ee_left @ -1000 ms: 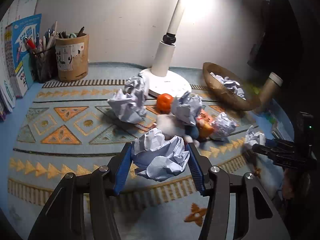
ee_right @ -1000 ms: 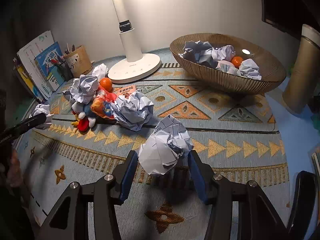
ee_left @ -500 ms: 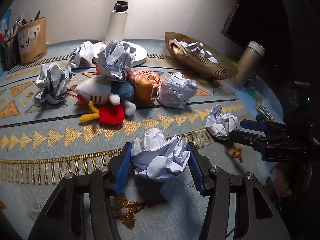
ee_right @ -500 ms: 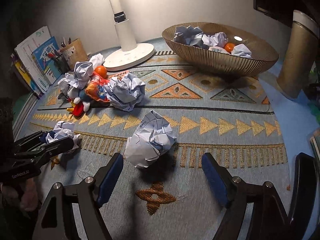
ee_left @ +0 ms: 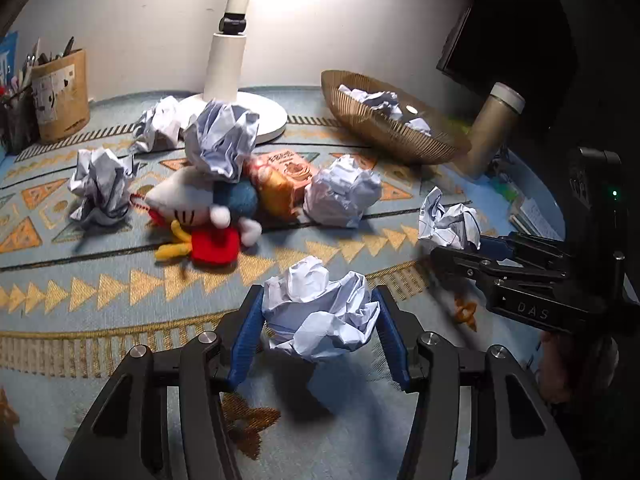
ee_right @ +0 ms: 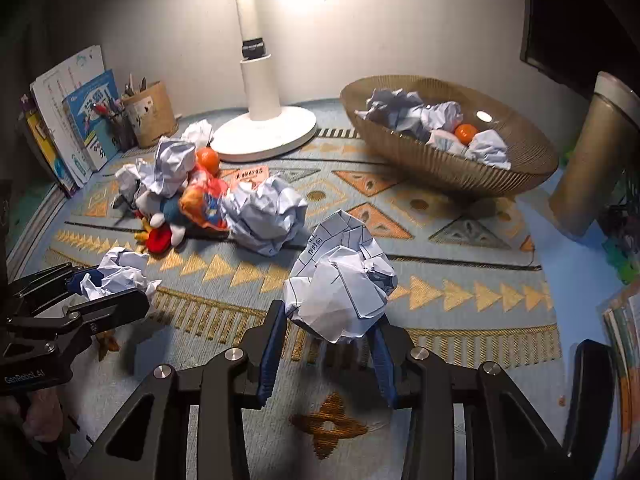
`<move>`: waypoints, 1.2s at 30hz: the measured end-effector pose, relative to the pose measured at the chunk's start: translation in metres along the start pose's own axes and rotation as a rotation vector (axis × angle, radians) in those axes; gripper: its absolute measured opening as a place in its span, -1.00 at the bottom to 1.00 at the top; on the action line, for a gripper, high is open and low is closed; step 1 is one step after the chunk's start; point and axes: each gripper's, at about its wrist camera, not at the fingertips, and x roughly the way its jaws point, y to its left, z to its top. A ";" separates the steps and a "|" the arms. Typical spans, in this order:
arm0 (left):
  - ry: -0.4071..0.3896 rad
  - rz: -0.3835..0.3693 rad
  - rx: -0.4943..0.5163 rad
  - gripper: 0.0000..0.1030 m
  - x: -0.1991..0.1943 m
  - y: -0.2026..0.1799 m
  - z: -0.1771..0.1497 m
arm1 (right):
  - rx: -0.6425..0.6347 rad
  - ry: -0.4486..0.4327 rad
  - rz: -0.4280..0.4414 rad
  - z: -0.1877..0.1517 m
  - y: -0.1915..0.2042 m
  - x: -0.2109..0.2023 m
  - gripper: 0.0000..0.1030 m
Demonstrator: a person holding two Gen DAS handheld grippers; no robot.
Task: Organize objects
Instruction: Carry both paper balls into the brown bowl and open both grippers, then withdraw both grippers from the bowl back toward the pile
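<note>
Carrying: both paper balls toward the woven basket (ee_right: 460, 172) at the table's far right.
Left tool (ee_left: 318, 330): clamped on a crumpled ball (ee_left: 320, 316), lifted.
Right tool (ee_right: 330, 334): closing on a ruled ball (ee_right: 340, 292) between its pads.
Advice: squeeze lightly, clear the rim, release over the papers inside.

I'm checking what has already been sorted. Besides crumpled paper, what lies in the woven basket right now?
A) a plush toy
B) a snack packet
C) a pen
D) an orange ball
D: in the right wrist view an orange ball sits among the paper balls in the woven basket, while the plush toy and snack packet lie on the mat.
</note>
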 end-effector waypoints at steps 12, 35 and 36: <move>-0.115 -0.081 0.074 0.00 0.021 -0.065 0.164 | 0.260 -0.138 -0.072 0.105 -0.106 -0.028 -0.23; -0.061 -0.172 -0.093 0.79 0.108 -0.060 0.211 | 0.311 -0.074 -0.058 0.111 -0.128 0.008 0.20; -0.068 -0.155 -0.088 0.79 0.098 -0.061 0.207 | 0.301 -0.079 -0.054 0.108 -0.121 0.000 0.24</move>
